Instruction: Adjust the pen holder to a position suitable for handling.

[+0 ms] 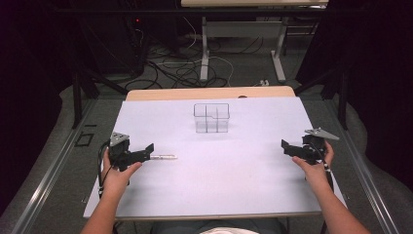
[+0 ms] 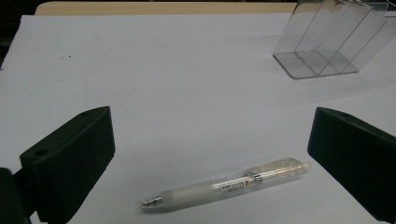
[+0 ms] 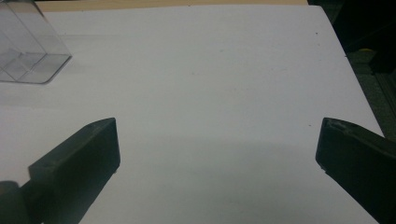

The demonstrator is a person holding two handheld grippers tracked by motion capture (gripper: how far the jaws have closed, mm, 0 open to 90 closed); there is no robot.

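Between the wide-apart jaws of the left gripper (image 2: pixel 210 163), a translucent pen (image 2: pixel 226 184) is lying flat on the white table (image 2: pixel 187 84), touched by neither jaw, its metal tip pointing toward the left jaw in the left gripper view. From above, the pen (image 1: pixel 163 157) is showing just beyond that gripper (image 1: pixel 146 152), pointing toward the middle of the table. The right gripper (image 3: pixel 217 163) is holding its jaws equally apart over bare surface. A clear divided box (image 1: pixel 211 117) is standing well ahead of both grippers, nothing blocking the way. Beyond the far edge, cables (image 1: pixel 170 68) are trailing across the grey floor beside desk legs (image 1: pixel 204 48).
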